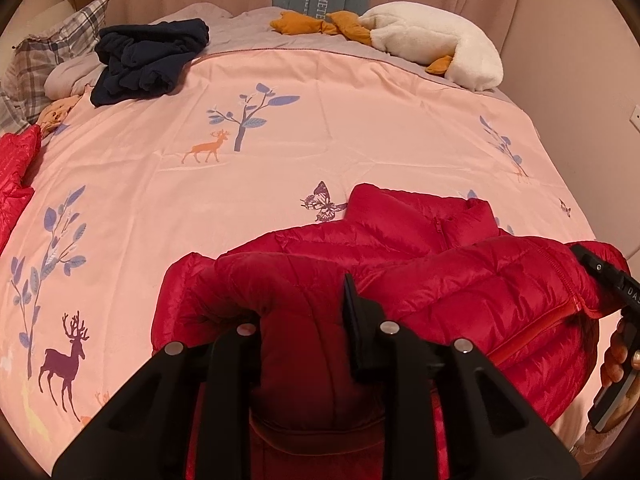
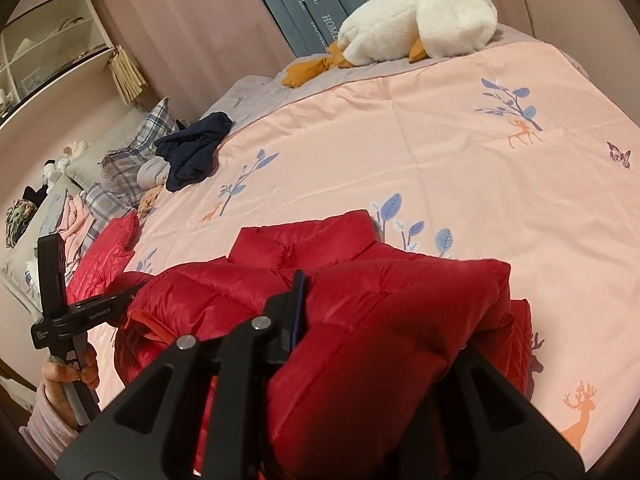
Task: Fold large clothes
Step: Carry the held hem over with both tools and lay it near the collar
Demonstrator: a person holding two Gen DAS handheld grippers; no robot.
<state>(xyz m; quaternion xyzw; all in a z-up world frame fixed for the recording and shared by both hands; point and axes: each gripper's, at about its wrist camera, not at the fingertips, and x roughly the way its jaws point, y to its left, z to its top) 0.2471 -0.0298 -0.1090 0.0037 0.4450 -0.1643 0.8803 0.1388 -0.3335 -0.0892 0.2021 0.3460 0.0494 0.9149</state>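
Note:
A red puffer jacket lies bunched on the near part of the pink bedspread, collar and zip pointing away from me. In the left wrist view my left gripper is shut on a fold of the jacket; the padding bulges between its fingers and covers the left one. In the right wrist view my right gripper is shut on another fold, which drapes over and hides its right finger. Each gripper also shows in the other's view: the right gripper at the jacket's right edge, the left gripper at its left edge.
A second red quilted garment lies at the bed's left edge. A crumpled navy garment, plaid pillows and a white plush goose sit at the far side. Curtains hang behind; shelves stand at the far left.

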